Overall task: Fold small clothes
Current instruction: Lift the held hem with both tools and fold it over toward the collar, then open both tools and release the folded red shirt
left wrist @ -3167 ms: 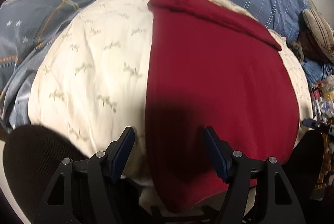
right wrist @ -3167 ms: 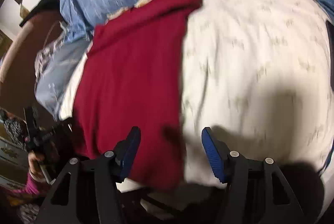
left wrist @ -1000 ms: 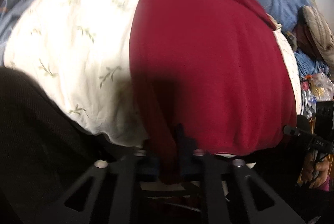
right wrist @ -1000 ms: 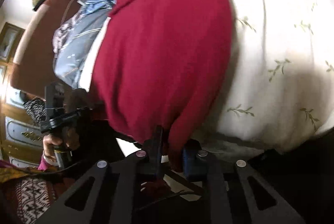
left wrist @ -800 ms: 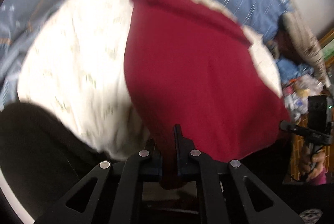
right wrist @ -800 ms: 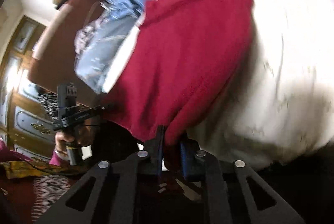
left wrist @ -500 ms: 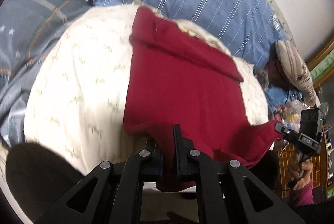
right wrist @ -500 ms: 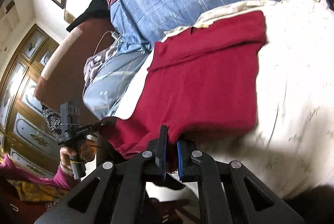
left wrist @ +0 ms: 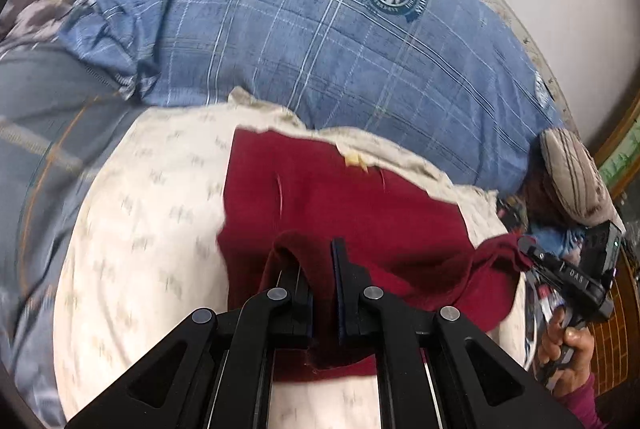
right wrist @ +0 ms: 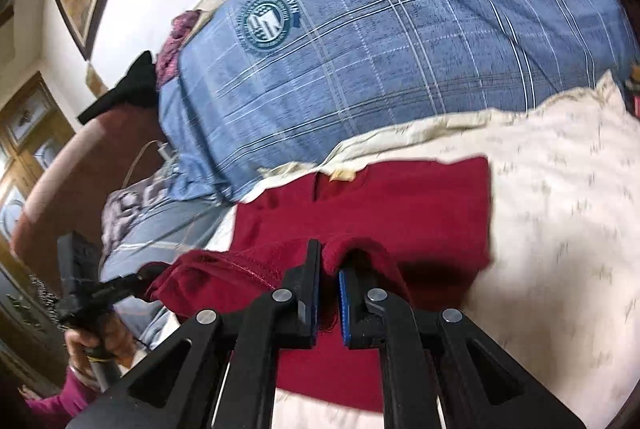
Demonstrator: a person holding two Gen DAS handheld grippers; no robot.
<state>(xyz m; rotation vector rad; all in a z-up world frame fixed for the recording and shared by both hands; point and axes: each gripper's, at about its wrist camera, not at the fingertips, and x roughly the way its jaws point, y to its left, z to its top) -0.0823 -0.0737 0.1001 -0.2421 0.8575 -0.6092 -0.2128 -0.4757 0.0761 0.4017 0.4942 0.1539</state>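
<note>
My left hand-held gripper and right hand-held gripper each clamp the dark red knit garment's hem, lifted above the cream floral-print pillow.

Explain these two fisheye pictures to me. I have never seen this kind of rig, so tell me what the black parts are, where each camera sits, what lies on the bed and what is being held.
There is no robot here. A person holds a two-finger tool in each hand, and each carries a camera looking forward along its fingers. One picture is from the left gripper, the other from the right gripper; the black arms at the bottom are their fingers. Each is shut on an edge of a dark red garment, lifting it over the rest, which lies flat on a cream floral sheet. Behind is a blue plaid blanket with a round crest. Each picture also shows the other gripper at its side, in the person's hand.
</note>
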